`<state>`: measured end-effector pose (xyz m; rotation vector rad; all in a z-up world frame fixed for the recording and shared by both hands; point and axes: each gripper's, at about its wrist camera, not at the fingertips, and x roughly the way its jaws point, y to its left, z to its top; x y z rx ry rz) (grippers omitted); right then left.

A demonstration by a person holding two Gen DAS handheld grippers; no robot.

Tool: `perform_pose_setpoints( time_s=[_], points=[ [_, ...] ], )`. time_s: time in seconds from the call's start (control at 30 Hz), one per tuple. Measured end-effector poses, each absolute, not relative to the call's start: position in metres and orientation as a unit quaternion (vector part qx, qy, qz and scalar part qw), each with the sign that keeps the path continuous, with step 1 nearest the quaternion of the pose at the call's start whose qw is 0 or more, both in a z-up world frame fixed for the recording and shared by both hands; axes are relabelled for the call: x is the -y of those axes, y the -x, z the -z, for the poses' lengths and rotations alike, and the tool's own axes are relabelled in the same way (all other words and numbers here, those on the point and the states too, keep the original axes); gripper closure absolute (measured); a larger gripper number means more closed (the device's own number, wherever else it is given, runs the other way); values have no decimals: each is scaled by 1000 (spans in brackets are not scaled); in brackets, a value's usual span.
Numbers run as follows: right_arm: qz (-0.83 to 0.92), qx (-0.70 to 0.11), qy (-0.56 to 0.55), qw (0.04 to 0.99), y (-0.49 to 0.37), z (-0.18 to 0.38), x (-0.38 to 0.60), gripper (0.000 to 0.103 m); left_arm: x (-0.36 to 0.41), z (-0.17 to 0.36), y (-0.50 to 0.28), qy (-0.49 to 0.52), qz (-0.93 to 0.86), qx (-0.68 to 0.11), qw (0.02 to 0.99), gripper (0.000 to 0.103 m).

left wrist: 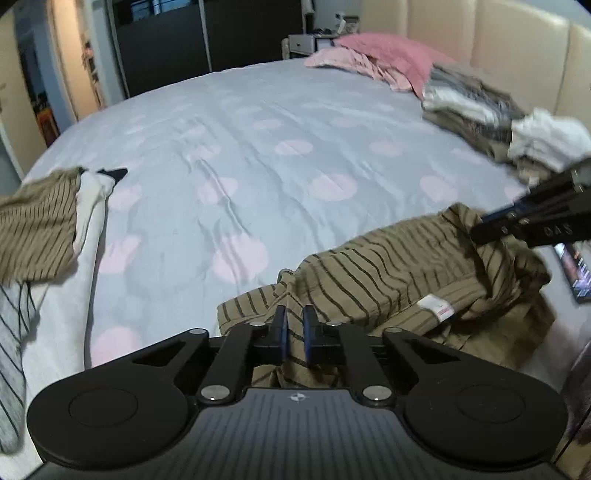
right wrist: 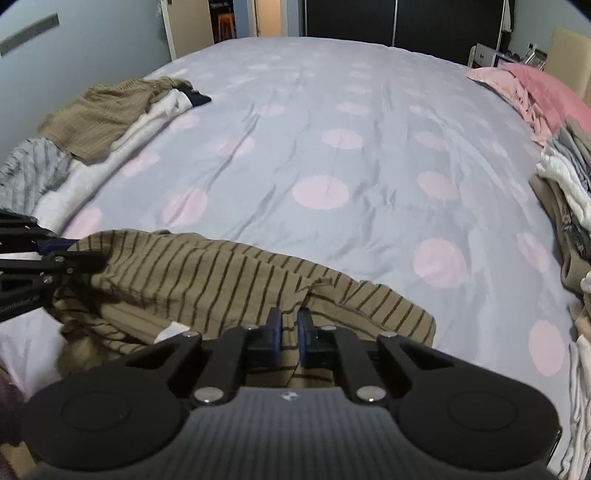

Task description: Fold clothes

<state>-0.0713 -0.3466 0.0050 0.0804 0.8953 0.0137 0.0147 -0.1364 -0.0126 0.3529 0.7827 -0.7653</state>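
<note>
An olive shirt with dark stripes lies bunched at the near edge of a grey bed sheet with pink dots. My left gripper is shut on a fold of the shirt at its left end. My right gripper is shut on the shirt's cloth near its right end. The right gripper also shows in the left wrist view, and the left gripper in the right wrist view, each pinching the shirt. A white label shows on the shirt.
A heap of clothes lies at the bed's left edge. A stack of clothes and pink garments lie by the beige headboard. A phone lies at the right. Dark wardrobe doors stand beyond the bed.
</note>
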Motion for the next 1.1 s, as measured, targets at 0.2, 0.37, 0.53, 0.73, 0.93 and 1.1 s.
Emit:
perform_pose_setpoints(
  time_s=[0.2, 0.37, 0.53, 0.73, 0.93, 1.1],
  points=[
    [-52, -418, -72, 904, 118, -26, 367, 96, 103, 0, -13, -97, 387, -407, 822, 100],
    [-72, -454, -55, 886, 143, -14, 371, 97, 98, 13, -1, -127, 398, -445, 792, 101],
    [-54, -512, -34, 856, 145, 19, 373, 97, 103, 35, 8, -191, 405, -450, 773, 101],
    [-45, -533, -9, 845, 146, 37, 374, 97, 101, 39, 34, -258, 423, -386, 778, 101],
    [-61, -469, 93, 876, 170, 22, 344, 74, 101, 41, 63, -331, 440, -308, 776, 76],
    [-64, -404, 202, 890, 186, 18, 315, 63, 105, 45, 88, -401, 450, -231, 764, 67]
  ],
)
